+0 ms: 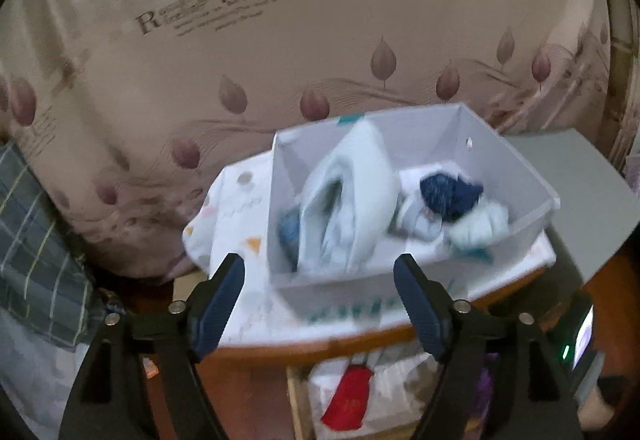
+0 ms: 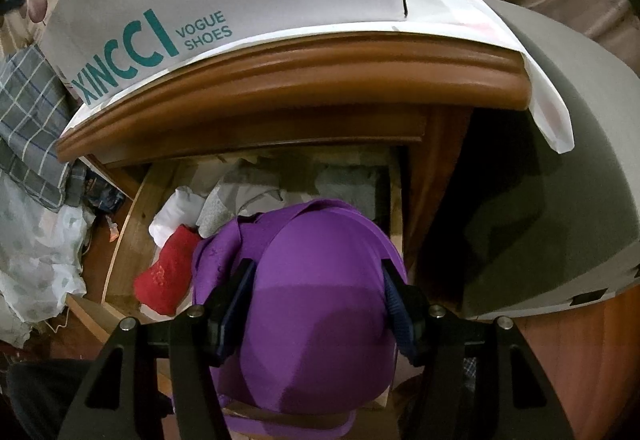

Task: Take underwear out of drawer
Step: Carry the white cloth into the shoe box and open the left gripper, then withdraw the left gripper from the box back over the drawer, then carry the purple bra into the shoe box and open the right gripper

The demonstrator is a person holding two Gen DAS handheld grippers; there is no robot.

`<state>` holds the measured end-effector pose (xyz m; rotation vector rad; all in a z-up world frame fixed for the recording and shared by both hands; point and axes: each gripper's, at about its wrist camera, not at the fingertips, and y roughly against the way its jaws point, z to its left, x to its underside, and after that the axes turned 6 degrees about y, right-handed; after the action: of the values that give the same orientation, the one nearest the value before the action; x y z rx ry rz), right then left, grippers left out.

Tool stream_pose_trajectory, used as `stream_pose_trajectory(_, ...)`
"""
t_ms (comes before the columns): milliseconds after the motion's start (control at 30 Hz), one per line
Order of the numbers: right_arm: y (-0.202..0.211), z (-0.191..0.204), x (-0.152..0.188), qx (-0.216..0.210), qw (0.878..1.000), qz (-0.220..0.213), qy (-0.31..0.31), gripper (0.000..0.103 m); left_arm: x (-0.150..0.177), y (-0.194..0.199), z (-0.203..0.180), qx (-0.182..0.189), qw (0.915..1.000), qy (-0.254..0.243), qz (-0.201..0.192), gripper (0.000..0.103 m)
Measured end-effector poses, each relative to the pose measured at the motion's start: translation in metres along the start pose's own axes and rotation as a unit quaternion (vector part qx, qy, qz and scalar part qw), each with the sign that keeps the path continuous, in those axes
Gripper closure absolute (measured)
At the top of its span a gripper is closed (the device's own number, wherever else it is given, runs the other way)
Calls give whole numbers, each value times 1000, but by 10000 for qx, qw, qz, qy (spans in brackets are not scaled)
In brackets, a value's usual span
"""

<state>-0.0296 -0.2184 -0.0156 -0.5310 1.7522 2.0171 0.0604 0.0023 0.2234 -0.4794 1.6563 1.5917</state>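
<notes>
Surroundings: a white cardboard shoe box [image 1: 424,272] with teal letters stands on a white patterned cloth [image 1: 236,208] on top of a brown wooden nightstand [image 2: 304,68]. Inside the box lie a pale folded garment [image 1: 352,196] and a dark blue rolled piece [image 1: 448,194]. Behind is a beige bedsheet printed with brownish leaves [image 1: 280,40]; a grey checked pillow [image 1: 32,240] lies at the left.
In the way: the nightstand's overhanging top edge is above the open wooden drawer [image 2: 132,224]; a red cloth item [image 2: 168,272] and a white and grey pile of clothes [image 2: 224,200] lie beside the underwear.
Task's thing: the purple rounded underwear [image 2: 320,288] is in the drawer, near its front.
Long axis: it runs from the drawer's back toward the camera; the domed side faces up.
Right gripper [image 2: 316,304]: its two pads press the purple underwear from both sides.
Left gripper [image 1: 320,304]: spread apart, nothing between, in front of the shoe box.
</notes>
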Motion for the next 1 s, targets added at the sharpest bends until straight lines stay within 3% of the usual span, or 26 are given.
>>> stream_pose_trajectory(133, 3, 0, 1, -6, 10000, -70, -4, 41, 48, -8, 17, -146, 9992, 256, 286, 25)
stream_pose_trajectory(267, 11, 2, 2, 26, 9998, -203, 84, 41, 99, -29, 34, -519, 9955, 585, 528, 25)
stream_pose_trajectory(467, 31, 8, -3, -21, 9980, -607, 200, 41, 146, -63, 50, -909, 9873, 997, 837, 25)
stream_pose_trajectory(700, 70, 23, -18, 12, 9963, -758, 400, 41, 178, -89, 69, -1081, 9767, 1578, 978, 25)
stream_pose_trajectory(867, 118, 32, -40, 7, 9949, -797, 624, 41, 189, -99, 81, -1174, 9722, 1674, 1144, 25)
stream_pose_trajectory(1000, 163, 40, -68, -46, 9928, -961, 717, 41, 183, -94, 82, -1420, 9732, 1531, 961, 25)
